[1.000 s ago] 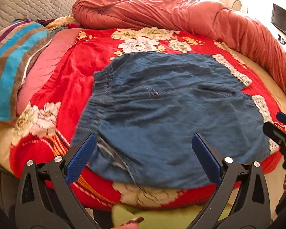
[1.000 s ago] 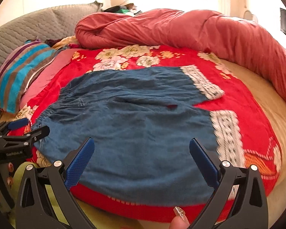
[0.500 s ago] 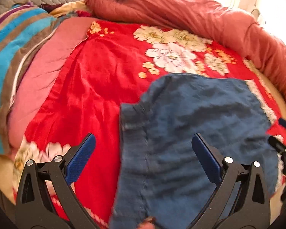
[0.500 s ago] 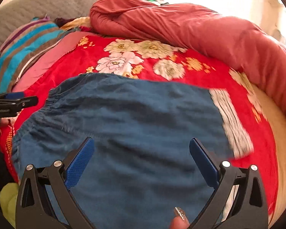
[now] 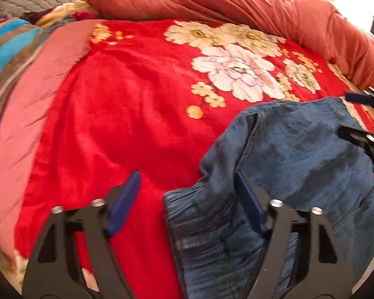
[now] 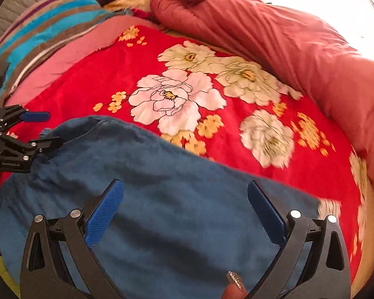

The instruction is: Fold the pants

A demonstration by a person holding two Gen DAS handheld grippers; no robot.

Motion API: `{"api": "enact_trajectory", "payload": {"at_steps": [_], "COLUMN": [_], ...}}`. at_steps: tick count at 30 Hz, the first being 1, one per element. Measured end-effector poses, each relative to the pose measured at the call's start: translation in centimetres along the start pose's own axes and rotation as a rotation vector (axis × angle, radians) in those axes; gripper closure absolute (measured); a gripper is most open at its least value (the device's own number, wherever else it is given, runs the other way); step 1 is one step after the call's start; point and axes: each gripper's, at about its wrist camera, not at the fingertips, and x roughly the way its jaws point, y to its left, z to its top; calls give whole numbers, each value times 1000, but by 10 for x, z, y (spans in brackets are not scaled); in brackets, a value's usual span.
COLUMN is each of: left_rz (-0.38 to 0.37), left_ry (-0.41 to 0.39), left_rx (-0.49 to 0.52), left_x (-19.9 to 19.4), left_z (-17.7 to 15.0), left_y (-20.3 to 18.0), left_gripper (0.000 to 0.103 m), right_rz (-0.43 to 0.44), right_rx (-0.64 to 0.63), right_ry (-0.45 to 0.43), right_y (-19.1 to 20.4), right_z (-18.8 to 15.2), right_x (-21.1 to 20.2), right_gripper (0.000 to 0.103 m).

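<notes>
Both grippers have pushed further in over the bed since the earlier frames, so the blue denim pants (image 5: 299, 174) now fill only the lower right of the left wrist view, where a second ago they lay across its middle. They lie on a red plush blanket with large pale flowers (image 5: 137, 104), the gathered elastic waistband bunched at the bottom centre. The left gripper (image 5: 187, 204) has just been closing its jaws, yet they are still parted, with the waistband edge lying between the blue pads; whether the right-hand pad touches the cloth is hard to say through the blur. In the right wrist view the right gripper (image 6: 185, 214) hovers over the pants (image 6: 162, 199) with jaws spread wide, pads clear of the fabric, and a glittery fingernail (image 6: 235, 280) shows at the bottom edge. The white lace hem (image 6: 329, 205) is smeared and cut off by a finger. A rust-red rolled quilt (image 6: 286, 37) runs along the upper right, a turquoise and brown striped cushion (image 6: 45, 25) sits upper left, partly out of frame. The right gripper's tips are cut off at the right edge of the left view.
</notes>
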Motion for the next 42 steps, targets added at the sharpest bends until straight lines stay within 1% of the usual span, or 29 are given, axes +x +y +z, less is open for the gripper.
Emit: {"api": "enact_trajectory", "payload": {"at_steps": [1,2,4,7,12,14,16,17,18,20,21,23,24,27,32,35,38,40,41,42], "left_rz": [-26,-37,-24,-20,-5,-5,-10,-14,-11,4,15,25,27,21,20,-4,-15,-2,9,22], "left_ry": [12,26,11,-29,-126,-154,-176,-183,-187,-194,-193,-194,-197,-210,-245,-282,-308,-302,-295,-279], "left_rx": [9,18,33,50,79,90,97,101,111,132,139,142,138,120,129,134,146,153,156,152], "left_x": [5,10,12,2,-28,-37,-44,-47,-48,-49,-48,-48,-48,-54,-68,-85,-101,-105,-107,-109], "left_z": [1,1,1,-2,-4,-6,-7,-8,-9,-11,-13,-14,-14,-15,-20,-23,-35,-43,-49,-59], "left_y": [-1,-2,-4,-5,-8,-11,-15,-17,-19,-24,-24,-24,-23,-18,-21,-26,-31,-33,-33,-32], "left_gripper": [60,64,69,74,75,75,75,75,75,75,75,75,75,75,75,75,75,75,75,75], "right_rz": [-2,-4,14,22,0,-5,9,18,29,78,83,71,76,96,151,169,186,192,197,206], "right_rx": [-27,-39,-61,-118,-260,-297,-333,-351,-366,-365,-360,-349,-321,-251,-131,-105,-98,-97,-93,-85], "right_ry": [12,16,41,56,53,53,52,52,53,52,43,14,-6,-67,-191,-241,-268,-284,-289,-294], "right_y": [0,0,1,6,23,31,40,46,51,59,62,64,62,55,46,53,64,74,78,82], "right_z": [7,11,19,28,31,31,30,29,28,25,24,19,15,8,-14,-30,-48,-62,-70,-78], "right_x": [7,11,20,31,44,49,54,56,57,57,55,46,39,15,-50,-87,-120,-141,-149,-157], "right_gripper": [4,4,4,4,4,7,24,36,43,80,86,93,95,96,96,97,97,99,103,103]}}
